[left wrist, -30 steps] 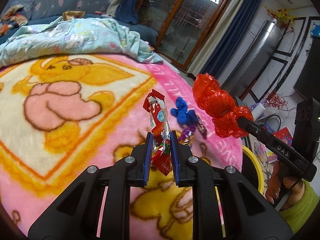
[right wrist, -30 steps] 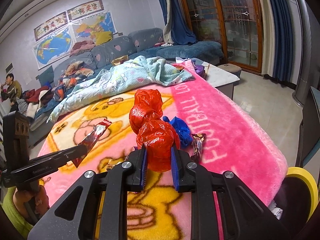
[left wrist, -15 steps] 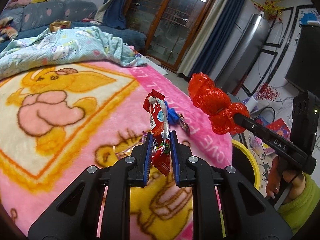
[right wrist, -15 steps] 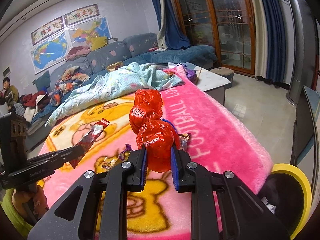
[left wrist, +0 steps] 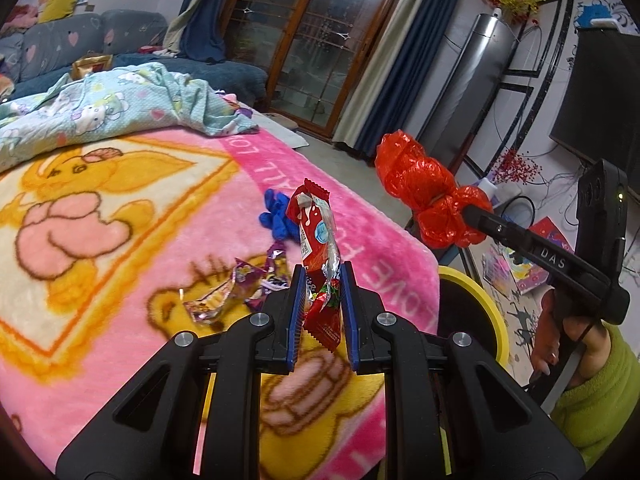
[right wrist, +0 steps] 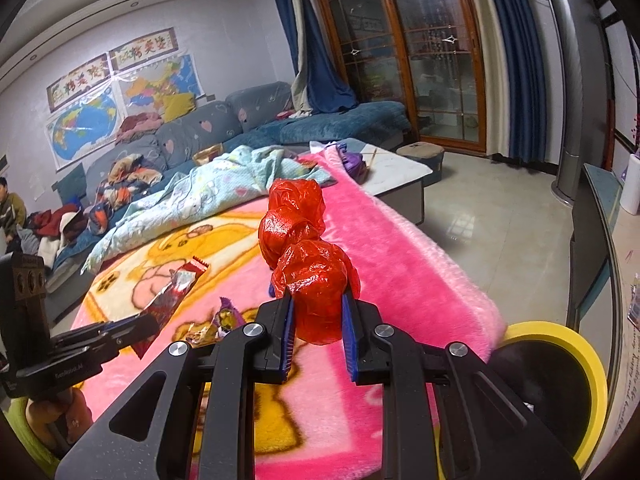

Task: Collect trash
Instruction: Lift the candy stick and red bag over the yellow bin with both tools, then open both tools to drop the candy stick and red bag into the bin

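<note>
Two tongs, one red wrapper (left wrist: 318, 240), one red bag (right wrist: 308, 256), one yellow bin (right wrist: 560, 336).

You are working under even indoor light; a ceiling lamp is reflecting in the glass doors (left wrist: 320, 40) at 12 o'clock of the left wrist view, and the panes behind are showing dark. The red plastic bag (right wrist: 308, 264) is catching small white glints, and the floor tiles (right wrist: 480, 216) at 3 o'clock of the right wrist view are shining. Shadows are lying soft on the pink blanket (left wrist: 140, 240). Straight lines are bowing toward the rims, where black corners are closing in. The blanket's far edge is perhaps blurring slightly.
</note>
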